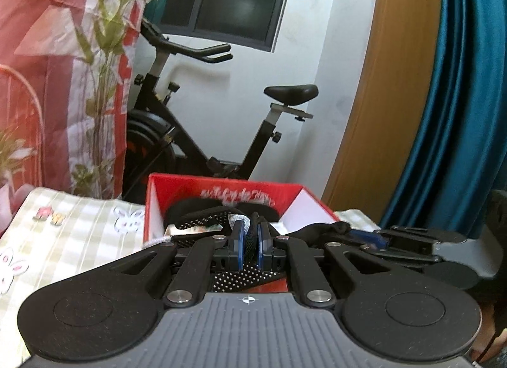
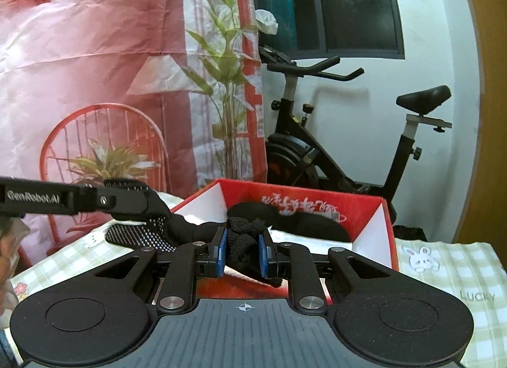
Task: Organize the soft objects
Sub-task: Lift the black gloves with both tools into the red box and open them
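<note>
Both my grippers clamp one black dotted glove above the red box on the checked cloth.

Left wrist view: my left gripper [image 1: 250,243] is pinched together on the black dotted glove [image 1: 202,219]; the red box [image 1: 221,192] lies just ahead, the checked bunny cloth [image 1: 73,228] to its left, my right gripper [image 1: 374,236] at its right, the teal curtain [image 1: 459,83] beyond. Right wrist view: my right gripper [image 2: 242,249] grips the glove's [image 2: 244,241] knit cuff; the exercise bike [image 2: 320,152] stands behind the box [image 2: 364,209], and only here does the printed backdrop [image 2: 95,67] fill the far left.
</note>
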### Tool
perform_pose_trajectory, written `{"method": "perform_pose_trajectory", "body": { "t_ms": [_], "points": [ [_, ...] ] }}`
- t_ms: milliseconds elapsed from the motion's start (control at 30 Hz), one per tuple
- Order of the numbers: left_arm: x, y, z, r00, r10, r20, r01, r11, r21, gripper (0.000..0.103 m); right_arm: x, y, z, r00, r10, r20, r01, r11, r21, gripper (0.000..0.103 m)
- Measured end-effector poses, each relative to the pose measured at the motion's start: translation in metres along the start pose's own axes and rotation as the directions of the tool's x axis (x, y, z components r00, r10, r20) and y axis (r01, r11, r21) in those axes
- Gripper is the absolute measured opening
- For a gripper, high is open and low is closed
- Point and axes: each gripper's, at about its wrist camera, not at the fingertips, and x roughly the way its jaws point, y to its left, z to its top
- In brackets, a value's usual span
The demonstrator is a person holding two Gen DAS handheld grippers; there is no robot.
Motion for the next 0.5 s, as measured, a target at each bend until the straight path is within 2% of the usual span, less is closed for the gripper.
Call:
{"method": "perform_pose_trajectory", "body": {
  "t_ms": [300, 500],
  "points": [
    [0.064, 0.009, 0.025, 0.997, 0.053, -0.052, -0.049, 0.996, 0.072, 0.009, 0.065, -0.026, 0.019, 0.998, -0.041, -0.055, 0.042, 0.999, 0.017, 0.018],
    [0.108, 0.029, 0.034, 0.989, 0.085, -0.118, -0.081, 0.996, 0.042, 0.010, 0.109, -0.034, 0.021, 0.989, -0.074, -0.127, 0.078, 0.997, 0.028, 0.018]
  ]
}}
